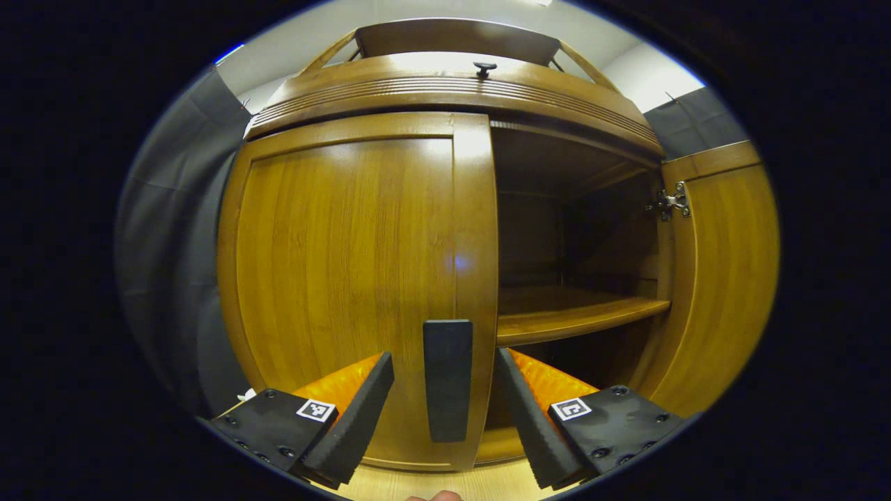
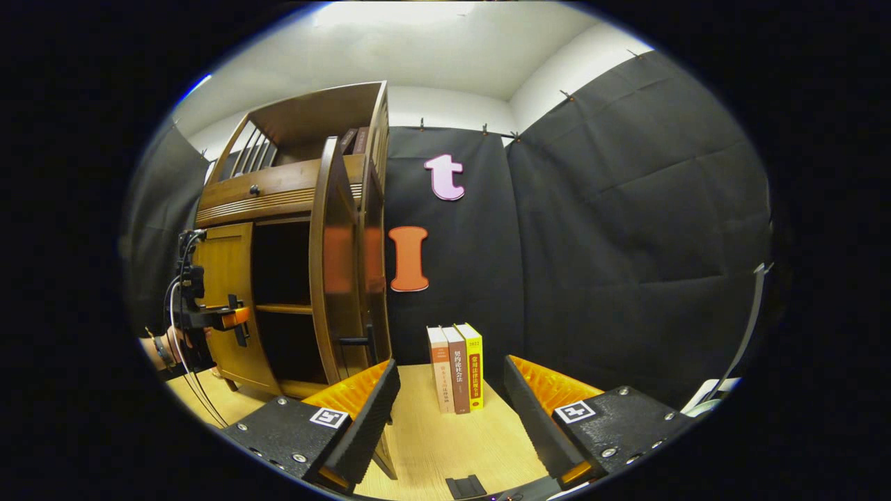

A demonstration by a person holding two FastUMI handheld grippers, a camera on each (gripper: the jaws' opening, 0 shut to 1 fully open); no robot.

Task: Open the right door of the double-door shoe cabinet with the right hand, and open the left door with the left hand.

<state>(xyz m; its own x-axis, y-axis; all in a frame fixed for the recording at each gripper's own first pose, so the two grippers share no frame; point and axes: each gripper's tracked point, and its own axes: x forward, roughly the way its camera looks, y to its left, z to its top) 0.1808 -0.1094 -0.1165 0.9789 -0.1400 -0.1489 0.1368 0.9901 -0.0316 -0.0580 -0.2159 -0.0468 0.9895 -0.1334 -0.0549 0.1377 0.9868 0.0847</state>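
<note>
The wooden shoe cabinet [image 1: 445,83] is right in front of my left gripper. Its left door [image 1: 348,264] is closed. A dark upright handle [image 1: 447,379] sits on that door's right edge. My left gripper [image 1: 444,393] is open, one finger on each side of the handle, not pressing on it. The right door [image 1: 724,278] is swung wide open, baring a shelf [image 1: 578,316]. In the right gripper view that open right door [image 2: 337,278] shows edge-on with its handle [image 2: 355,341] at my left fingertip. My right gripper [image 2: 449,400] is open and holds nothing. The left gripper [image 2: 223,320] is at the left door [image 2: 226,278].
Three upright books [image 2: 456,369] stand on the light wooden floor [image 2: 445,445] by the black cloth wall, right of the cabinet. A hand [image 2: 163,348] with cables holds the left gripper. A small knob [image 1: 484,67] sits on the drawer above the doors.
</note>
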